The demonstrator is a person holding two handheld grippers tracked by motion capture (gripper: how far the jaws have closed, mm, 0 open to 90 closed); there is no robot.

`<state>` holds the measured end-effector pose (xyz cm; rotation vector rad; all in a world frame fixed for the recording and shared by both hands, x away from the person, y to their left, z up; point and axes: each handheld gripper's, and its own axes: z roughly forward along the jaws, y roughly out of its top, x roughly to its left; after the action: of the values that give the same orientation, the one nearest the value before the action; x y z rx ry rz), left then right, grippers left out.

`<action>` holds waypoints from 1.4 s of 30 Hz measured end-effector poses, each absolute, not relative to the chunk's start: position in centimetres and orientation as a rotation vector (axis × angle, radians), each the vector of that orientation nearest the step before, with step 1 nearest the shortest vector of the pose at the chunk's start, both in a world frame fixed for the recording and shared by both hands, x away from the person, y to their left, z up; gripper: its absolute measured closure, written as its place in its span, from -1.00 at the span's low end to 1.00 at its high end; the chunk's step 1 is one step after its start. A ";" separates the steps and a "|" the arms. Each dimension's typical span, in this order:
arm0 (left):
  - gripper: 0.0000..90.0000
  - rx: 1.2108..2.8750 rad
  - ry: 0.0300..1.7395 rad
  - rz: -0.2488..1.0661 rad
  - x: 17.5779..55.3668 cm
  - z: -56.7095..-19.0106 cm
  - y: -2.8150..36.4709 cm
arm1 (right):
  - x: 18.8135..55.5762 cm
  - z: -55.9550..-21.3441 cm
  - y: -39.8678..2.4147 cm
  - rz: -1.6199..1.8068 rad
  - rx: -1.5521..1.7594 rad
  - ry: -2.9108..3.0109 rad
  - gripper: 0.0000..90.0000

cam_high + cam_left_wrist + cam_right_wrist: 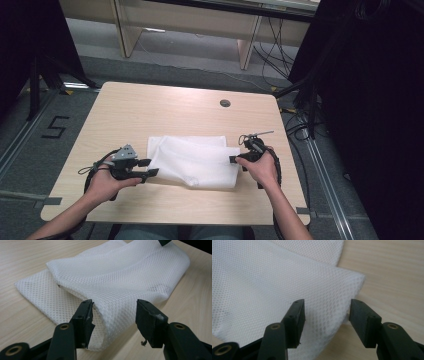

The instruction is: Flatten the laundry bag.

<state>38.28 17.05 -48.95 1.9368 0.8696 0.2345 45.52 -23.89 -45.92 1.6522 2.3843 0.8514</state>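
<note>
The high view looks forward and down from above the person's side, taking in the whole worktop (150, 105) and floor beyond. The left gripper view sits low by its claw (113, 317), close against the mesh cloth (120, 272). The right gripper view hangs equally close behind its claw (327, 320). All three share the cloth.

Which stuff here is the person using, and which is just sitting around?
Being used:
- white mesh cloth, folded on the table
- left gripper, open at its left edge
- right gripper, open at its right edge

Just around:
- table
- floor cables
- number 5 floor marking
</note>
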 end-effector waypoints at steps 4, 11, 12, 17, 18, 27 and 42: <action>0.07 1.947 0.872 0.234 38.3 -49.0 17.1 | 45.4 -46.3 -23.3 0.764 1.718 2.406 0.13; 0.28 2.010 0.956 0.232 38.1 -48.9 17.6 | 44.7 -46.7 -21.2 0.724 1.754 2.495 0.55; 0.31 2.044 0.943 0.244 38.1 -48.9 18.0 | 44.9 -46.9 -21.2 0.748 1.641 2.523 0.58; 0.42 2.068 0.972 0.247 37.4 -48.1 18.9 | 44.3 -46.9 -19.5 0.758 1.567 2.582 0.60; 0.42 2.052 1.002 0.261 37.0 -47.9 19.0 | 44.2 -46.9 -19.3 0.751 1.572 2.588 0.57; 0.28 1.985 1.000 0.381 36.3 -45.5 19.5 | 44.5 -45.4 -19.2 0.780 1.552 2.521 0.09; 0.70 2.222 0.801 0.181 38.8 -47.7 11.2 | 49.2 -45.5 -14.6 0.679 1.163 2.649 0.15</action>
<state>38.84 11.25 -47.72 2.2222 0.8012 0.1812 49.16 -14.59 -45.48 1.1631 2.6492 0.6793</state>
